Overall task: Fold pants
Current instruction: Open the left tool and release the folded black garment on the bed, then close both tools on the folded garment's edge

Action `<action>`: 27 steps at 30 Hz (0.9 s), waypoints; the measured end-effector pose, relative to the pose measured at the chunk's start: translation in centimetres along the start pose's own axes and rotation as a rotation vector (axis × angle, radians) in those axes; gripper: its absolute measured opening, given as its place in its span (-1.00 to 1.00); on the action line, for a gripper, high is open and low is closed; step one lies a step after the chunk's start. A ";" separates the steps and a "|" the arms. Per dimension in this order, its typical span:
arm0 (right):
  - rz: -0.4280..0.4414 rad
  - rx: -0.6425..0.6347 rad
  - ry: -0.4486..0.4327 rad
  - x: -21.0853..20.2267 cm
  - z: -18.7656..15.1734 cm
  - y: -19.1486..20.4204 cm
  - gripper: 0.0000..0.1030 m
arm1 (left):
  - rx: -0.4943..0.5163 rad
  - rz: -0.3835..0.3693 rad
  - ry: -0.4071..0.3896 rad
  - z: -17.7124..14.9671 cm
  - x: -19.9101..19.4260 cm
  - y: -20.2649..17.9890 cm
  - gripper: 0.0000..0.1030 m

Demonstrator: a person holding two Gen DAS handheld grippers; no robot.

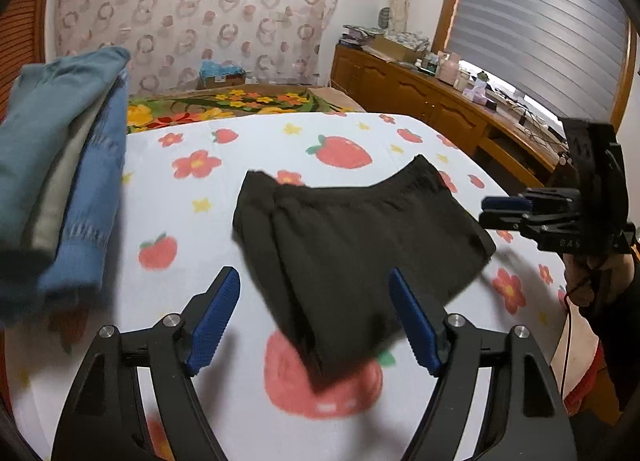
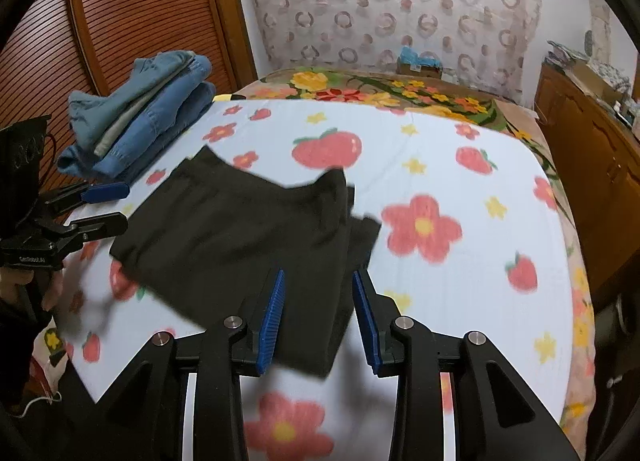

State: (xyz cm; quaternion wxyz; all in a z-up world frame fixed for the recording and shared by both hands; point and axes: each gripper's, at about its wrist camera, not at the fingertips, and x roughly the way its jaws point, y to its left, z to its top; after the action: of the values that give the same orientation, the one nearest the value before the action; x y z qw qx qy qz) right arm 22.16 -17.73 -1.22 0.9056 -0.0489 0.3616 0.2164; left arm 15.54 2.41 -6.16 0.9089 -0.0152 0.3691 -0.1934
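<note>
So, working across the left wrist view from the left edge: a stack of folded clothes [image 1: 60, 177], denim and grey-green, fills the upper left of the frame, resting on the strawberry-print blanket [image 1: 304, 141]. In the lower middle my left gripper [image 1: 316, 321] has its jaws spread wide and holds nothing; the near corner of the black pants [image 1: 352, 237] lies between the two blue pads without either one pinching it. The pants sit mid-frame as a folded, roughly rectangular bundle, flat on the blanket. At the right edge I see my right gripper [image 1: 506, 211], its two fingers close together there, with no cloth between them.

In the right wrist view, the same stack [image 2: 148, 117] sits upper left, the left gripper [image 2: 108, 207] pokes in at the left edge just beside the pants [image 2: 240, 229], and the right gripper [image 2: 318, 319] at the bottom centre shows its jaws parted, a narrow strip of the pants' edge lying between them, ungripped.

I judge the folding nearly done. For whichever step follows, a last fold or a lift, I would grab through all the layers at two corners together, close firmly, and lift evenly so that the bundle does not open or slide.
</note>
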 end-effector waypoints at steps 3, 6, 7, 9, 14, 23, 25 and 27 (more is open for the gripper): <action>-0.006 0.013 0.007 -0.7 -1.3 0.3 -0.30 | -0.004 0.021 0.007 -1.1 -0.5 -0.4 0.48; -0.007 0.028 0.010 -1.1 -2.2 0.5 -0.30 | 0.006 0.009 0.018 -2.1 -0.8 -0.8 0.12; -0.006 0.034 0.014 -1.1 -2.4 0.5 -0.30 | 0.005 0.004 0.025 -2.3 -0.8 -0.8 0.05; -0.008 0.046 0.022 -0.9 -2.7 0.4 -0.30 | 0.008 -0.004 0.037 -2.7 -0.7 -0.9 -0.15; -0.012 0.068 0.028 -0.3 -3.0 0.1 -0.30 | 0.022 0.015 0.080 -3.5 0.3 -1.2 -0.19; 0.009 0.043 0.012 -0.2 -3.0 0.3 -0.85 | 0.088 0.069 0.075 -3.4 0.9 -2.0 -0.78; -0.003 0.056 -0.009 -0.7 -3.0 -0.1 -0.88 | 0.075 0.073 0.042 -3.4 0.1 -1.6 -0.82; -0.001 0.058 -0.026 -1.4 -3.3 -0.3 -0.88 | 0.076 0.075 0.029 -3.4 -0.5 -1.5 -0.83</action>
State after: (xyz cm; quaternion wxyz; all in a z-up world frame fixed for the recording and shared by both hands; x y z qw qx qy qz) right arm 19.30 -19.26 -2.70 0.9113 -0.0200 0.3560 0.2059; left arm 12.36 1.56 -8.06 0.9100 0.0360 0.3750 -0.1732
